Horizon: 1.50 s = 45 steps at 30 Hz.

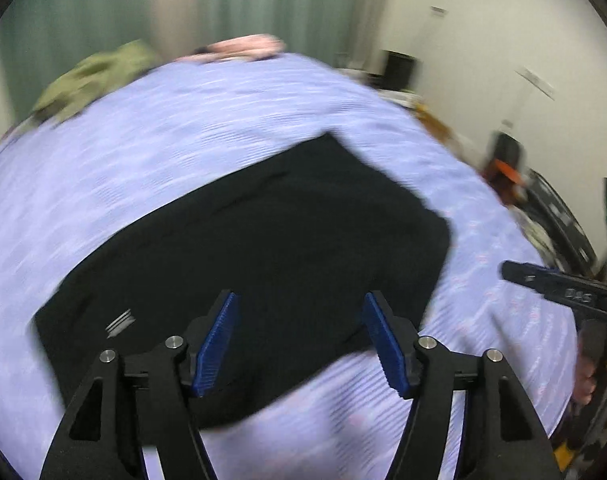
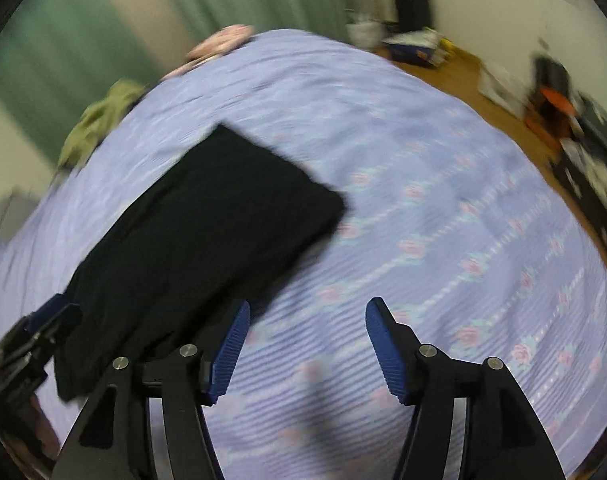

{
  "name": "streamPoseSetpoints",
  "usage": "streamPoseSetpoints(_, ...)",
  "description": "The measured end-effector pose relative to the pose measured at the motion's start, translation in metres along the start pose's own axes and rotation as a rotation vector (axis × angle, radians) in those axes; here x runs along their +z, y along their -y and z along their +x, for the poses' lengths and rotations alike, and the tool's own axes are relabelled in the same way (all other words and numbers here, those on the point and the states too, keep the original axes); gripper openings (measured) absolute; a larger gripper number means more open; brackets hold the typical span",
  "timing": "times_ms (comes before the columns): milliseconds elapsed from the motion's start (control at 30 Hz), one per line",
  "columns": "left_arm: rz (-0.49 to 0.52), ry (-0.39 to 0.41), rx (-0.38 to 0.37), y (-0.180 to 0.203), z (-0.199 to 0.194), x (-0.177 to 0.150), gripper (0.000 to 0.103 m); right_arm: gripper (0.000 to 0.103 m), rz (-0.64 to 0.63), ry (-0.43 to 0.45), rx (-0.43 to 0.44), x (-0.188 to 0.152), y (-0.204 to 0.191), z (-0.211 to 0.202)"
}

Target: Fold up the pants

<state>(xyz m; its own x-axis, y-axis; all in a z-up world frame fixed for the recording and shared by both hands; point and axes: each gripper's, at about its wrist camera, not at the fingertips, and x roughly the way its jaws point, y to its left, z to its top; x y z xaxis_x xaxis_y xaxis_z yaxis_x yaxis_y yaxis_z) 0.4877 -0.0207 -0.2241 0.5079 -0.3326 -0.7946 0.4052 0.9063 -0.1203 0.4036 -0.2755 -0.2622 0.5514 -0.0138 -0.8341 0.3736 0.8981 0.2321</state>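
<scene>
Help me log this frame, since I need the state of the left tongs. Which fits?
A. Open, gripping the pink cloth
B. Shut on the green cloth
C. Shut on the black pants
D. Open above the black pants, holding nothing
D: the left tongs stand wide apart, blue pads bare, with the black pants lying flat on the lavender bedspread beyond them.

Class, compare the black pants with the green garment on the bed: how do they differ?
The black pants lie flat in a neat folded rectangle mid-bed; the green garment sits crumpled at the far edge. The pants look larger and nearer the left hand-held gripper. Both rest on the lilac bedspread, touched by neither gripper.
</scene>
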Motion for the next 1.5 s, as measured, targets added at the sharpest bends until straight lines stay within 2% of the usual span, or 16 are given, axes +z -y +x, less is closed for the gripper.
streamPoseSetpoints(133, -0.169, -0.017, 0.142, -0.07, -0.033, -0.036, 0.066, 0.072, -0.165, -0.014, 0.074, -0.005, -0.062, -0.008)
streamPoseSetpoints(200, -0.243, -0.011, 0.174, -0.099, -0.044, -0.054, 0.067, 0.072, -0.268, -0.026, 0.111, -0.012, -0.101, -0.008)
streamPoseSetpoints(333, -0.388, -0.003, 0.167, -0.156, -0.05, -0.078, 0.07, 0.072, -0.453, -0.041, 0.175, -0.025, -0.173, 0.0)
streamPoseSetpoints(500, -0.557, 0.013, 0.079, -0.212, -0.032, -0.093, 0.069, 0.072, -0.567, -0.09, 0.258, -0.037, -0.232, 0.017)
streamPoseSetpoints(600, -0.64, 0.016, 0.015, -0.237, -0.01, -0.095, 0.069, 0.072, -0.602, -0.092, 0.267, -0.041, -0.251, 0.029)
streamPoseSetpoints(667, -0.662, 0.01, -0.026, -0.245, 0.007, -0.09, 0.069, 0.072, -0.61, -0.101, 0.263, -0.044, -0.259, 0.038)
streamPoseSetpoints(900, -0.676, -0.053, -0.029, -0.269, 0.058, -0.087, 0.068, 0.072, -0.54, -0.145, 0.258, -0.043, -0.266, 0.058)
streamPoseSetpoints(1033, -0.684, -0.049, -0.091, -0.269, 0.071, -0.087, 0.069, 0.072, -0.529, -0.164, 0.259, -0.048, -0.268, 0.066)
streamPoseSetpoints(1067, -0.685, -0.05, -0.103, -0.27, 0.072, -0.087, 0.067, 0.072, -0.528, -0.167, 0.259, -0.048, -0.269, 0.067)
streamPoseSetpoints(1133, -0.7, -0.039, -0.128, -0.272, 0.067, -0.084, 0.052, 0.072, -0.532, -0.172, 0.256, -0.05, -0.269, 0.068)
streamPoseSetpoints(1167, -0.707, -0.023, -0.152, -0.274, 0.064, -0.083, 0.048, 0.072, -0.533, -0.171, 0.256, -0.05, -0.27, 0.068)
streamPoseSetpoints(1233, -0.733, 0.046, -0.241, -0.278, 0.045, -0.084, 0.036, 0.072, -0.532, -0.168, 0.253, -0.05, -0.27, 0.067)
streamPoseSetpoints(1300, -0.741, 0.089, -0.308, -0.278, 0.036, -0.085, 0.034, 0.072, -0.527, -0.16, 0.262, -0.049, -0.272, 0.065)
streamPoseSetpoints(1333, -0.752, 0.082, -0.327, -0.277, 0.038, -0.087, 0.034, 0.072, -0.525, -0.157, 0.269, -0.049, -0.273, 0.064)
streamPoseSetpoints(1500, -0.822, 0.033, -0.349, -0.283, 0.065, -0.091, 0.036, 0.072, -0.535, -0.149, 0.306, -0.051, -0.285, 0.061)
